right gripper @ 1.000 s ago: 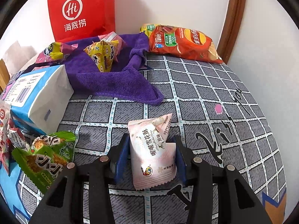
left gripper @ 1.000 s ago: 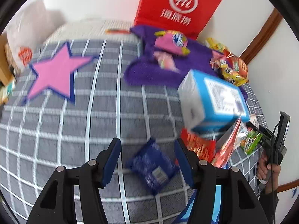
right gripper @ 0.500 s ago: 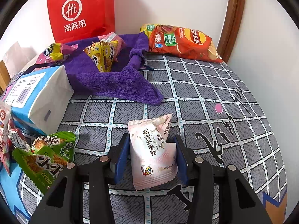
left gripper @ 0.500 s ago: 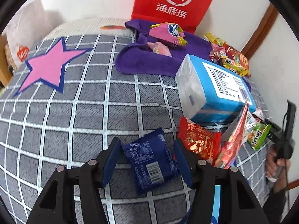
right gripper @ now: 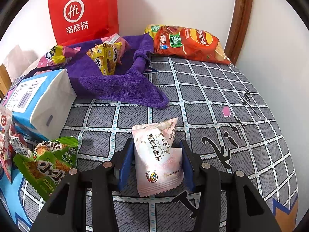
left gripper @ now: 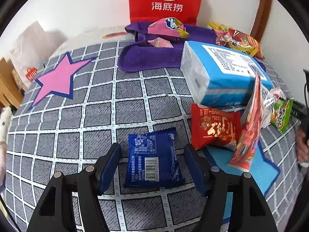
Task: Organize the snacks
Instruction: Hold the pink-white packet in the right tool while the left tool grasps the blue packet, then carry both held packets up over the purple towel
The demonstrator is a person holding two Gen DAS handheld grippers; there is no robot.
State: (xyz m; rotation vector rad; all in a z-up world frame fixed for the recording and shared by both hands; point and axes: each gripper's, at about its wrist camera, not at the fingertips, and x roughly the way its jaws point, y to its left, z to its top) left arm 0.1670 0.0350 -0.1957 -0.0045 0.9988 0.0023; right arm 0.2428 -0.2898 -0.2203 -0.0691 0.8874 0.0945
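Note:
A dark blue snack packet [left gripper: 153, 158] lies flat on the grey checked cloth. My left gripper [left gripper: 152, 155] is open, its fingers either side of the packet with gaps on both sides. My right gripper [right gripper: 156, 154] is shut on a pale pink snack packet [right gripper: 157, 158], its pads pressing the packet's two sides. A purple towel [left gripper: 154, 57] at the back holds a pink-and-yellow packet [left gripper: 168, 28]; in the right wrist view the towel [right gripper: 115, 81] also carries a yellow pyramid packet [right gripper: 105, 57].
A blue-and-white tissue pack [left gripper: 222, 71] stands right of centre. A red packet [left gripper: 214, 128], a tall red bag [left gripper: 251, 127] and a green packet [left gripper: 281, 114] lie near it. A chips bag [right gripper: 189, 43] and a red paper bag [right gripper: 83, 12] stand by the wall.
My left gripper moved forward over the cloth until the blue packet came between its open fingers. The right gripper stayed still, holding the pink packet.

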